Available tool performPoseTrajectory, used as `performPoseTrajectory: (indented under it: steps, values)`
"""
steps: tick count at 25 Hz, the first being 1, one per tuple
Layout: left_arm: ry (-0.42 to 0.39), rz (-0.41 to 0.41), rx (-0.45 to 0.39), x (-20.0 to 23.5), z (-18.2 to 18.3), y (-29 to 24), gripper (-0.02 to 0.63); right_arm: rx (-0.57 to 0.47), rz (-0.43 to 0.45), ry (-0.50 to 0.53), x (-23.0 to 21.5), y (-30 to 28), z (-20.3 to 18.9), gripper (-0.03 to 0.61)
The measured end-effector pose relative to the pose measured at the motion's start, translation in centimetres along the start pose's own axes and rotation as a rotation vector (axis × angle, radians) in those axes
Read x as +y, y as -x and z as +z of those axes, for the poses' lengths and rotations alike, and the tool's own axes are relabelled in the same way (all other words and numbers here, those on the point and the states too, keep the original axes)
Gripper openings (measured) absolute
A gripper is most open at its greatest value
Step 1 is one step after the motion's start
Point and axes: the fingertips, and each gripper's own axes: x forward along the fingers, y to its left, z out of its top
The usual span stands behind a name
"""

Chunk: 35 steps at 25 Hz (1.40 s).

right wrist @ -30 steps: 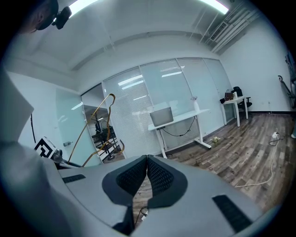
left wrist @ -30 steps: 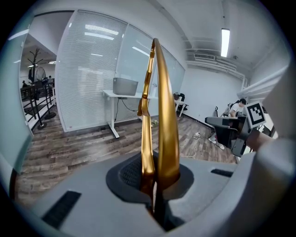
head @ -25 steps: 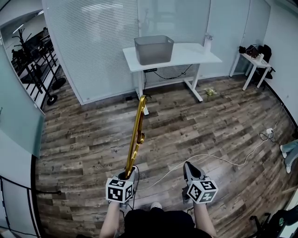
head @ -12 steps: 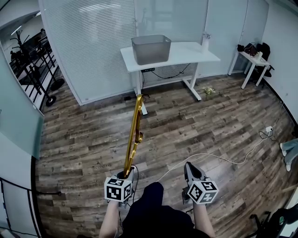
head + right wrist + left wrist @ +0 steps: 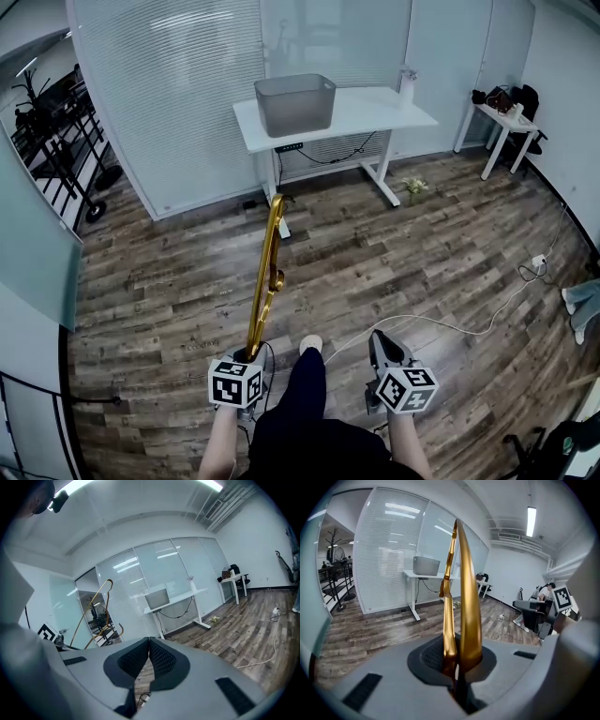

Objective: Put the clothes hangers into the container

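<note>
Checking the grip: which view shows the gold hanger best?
The left gripper view: the gold clothes hanger is large, clamped in the left tongs. The head view shows it edge-on; the right gripper view, a thin outline.

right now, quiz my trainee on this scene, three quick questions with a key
1. True or false: the left hand-held gripper is shut on the slim gold metal clothes hanger.
2. Where does the grey plastic container stand? A, on the floor; B, on the white desk; C, on a chair.
3. Fill in: the shut right hand-held gripper holds ____.
Key: 1 true; 2 B; 3 nothing.
</note>
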Motion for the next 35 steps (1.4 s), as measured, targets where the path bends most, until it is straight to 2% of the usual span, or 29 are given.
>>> performPoseTrajectory:
  steps: [11,22,35]
  values:
    - [-0.009,-0.018,0.007,2.3,5.9,-6.9,0.029,-0.008,-0.006,0.008,-2.7,-7.7,3.9,0.028]
    - [-0.008,-0.038,0.011,5.2,13.6,-13.9,0.029,0.000,-0.008,0.000,-5.2,-17.0,8.7,0.028]
    - [0.002,-0.037,0.026,7.9,18.7,-20.2,0.029,0.020,0.002,0.005,-7.7,-25.2,12.1,0.028]
